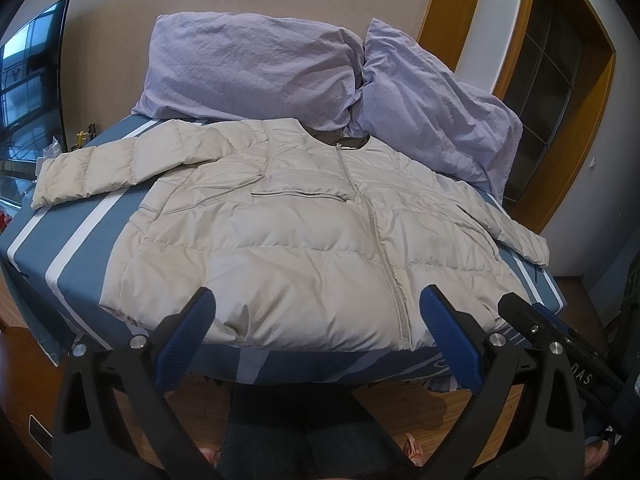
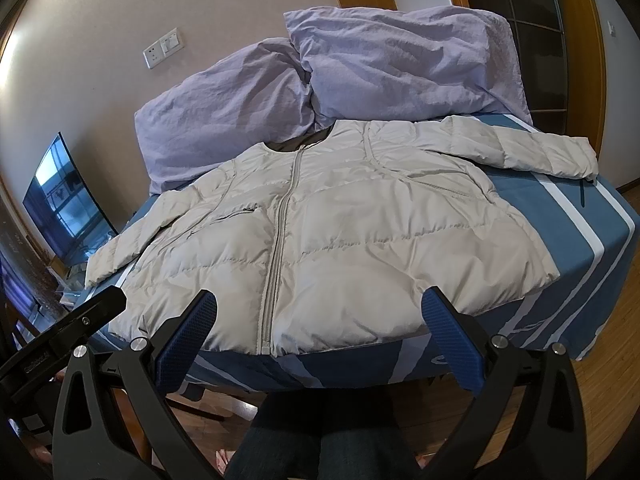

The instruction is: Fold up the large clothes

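Observation:
A cream puffer jacket (image 1: 288, 236) lies flat and zipped on the bed, collar toward the pillows, hem at the near edge. It also shows in the right wrist view (image 2: 340, 240). One sleeve (image 1: 88, 172) stretches out to the left; the other sleeve (image 2: 532, 148) stretches out to the right. My left gripper (image 1: 318, 304) is open and empty, held just short of the hem. My right gripper (image 2: 318, 304) is open and empty too, also near the hem. The right gripper's body shows in the left wrist view (image 1: 560, 340).
The bed has a blue sheet with white stripes (image 1: 80, 240). Two lilac pillows (image 1: 256, 64) (image 2: 400, 64) lean against the wall behind the jacket. A dark screen (image 1: 28, 80) stands at the left. Wooden floor (image 2: 624, 320) and my legs (image 2: 320, 440) are below.

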The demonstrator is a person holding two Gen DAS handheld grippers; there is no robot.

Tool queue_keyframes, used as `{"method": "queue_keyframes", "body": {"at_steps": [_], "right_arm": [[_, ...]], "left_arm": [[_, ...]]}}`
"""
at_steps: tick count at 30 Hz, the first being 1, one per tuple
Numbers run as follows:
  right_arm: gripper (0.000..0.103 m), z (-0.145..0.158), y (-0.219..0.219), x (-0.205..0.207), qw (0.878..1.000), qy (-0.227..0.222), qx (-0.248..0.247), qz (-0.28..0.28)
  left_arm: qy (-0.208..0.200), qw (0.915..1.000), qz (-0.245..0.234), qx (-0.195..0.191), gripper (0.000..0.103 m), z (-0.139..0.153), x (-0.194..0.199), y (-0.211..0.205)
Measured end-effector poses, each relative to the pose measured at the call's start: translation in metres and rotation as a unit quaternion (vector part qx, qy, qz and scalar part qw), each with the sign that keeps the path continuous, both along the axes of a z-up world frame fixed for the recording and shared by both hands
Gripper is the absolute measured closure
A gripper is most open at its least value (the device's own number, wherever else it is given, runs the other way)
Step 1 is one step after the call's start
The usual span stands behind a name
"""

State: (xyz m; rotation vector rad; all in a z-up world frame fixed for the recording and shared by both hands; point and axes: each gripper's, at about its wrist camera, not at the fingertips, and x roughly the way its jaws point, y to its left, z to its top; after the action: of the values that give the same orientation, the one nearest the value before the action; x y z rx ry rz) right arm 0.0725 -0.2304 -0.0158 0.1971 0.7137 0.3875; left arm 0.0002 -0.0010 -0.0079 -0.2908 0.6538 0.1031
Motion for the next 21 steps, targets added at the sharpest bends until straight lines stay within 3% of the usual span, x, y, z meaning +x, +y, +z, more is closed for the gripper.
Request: {"method": "queue_keyframes", "body": {"at_steps": [6,16,21], "right_arm": [[0.001,-0.003,0.001,0.001,1.000,0.003,-0.002,-0.004],[0.001,-0.003,-0.018,0.051,0.999,0.004,-0.022,-0.037],[0.001,-0.007,-0.044,0.095,0.996,0.027,-0.037,-0.081]], "left_arm": [[0.006,1.0000,0.002,0.000,0.002,-0.004,0.004,0.005],[0.033,0.9991,0.021,0.016,0.002,-0.014,0.046,0.024],[0.047,0.9980,0.028,0.031,0.002,-0.019,0.079,0.034]]}}
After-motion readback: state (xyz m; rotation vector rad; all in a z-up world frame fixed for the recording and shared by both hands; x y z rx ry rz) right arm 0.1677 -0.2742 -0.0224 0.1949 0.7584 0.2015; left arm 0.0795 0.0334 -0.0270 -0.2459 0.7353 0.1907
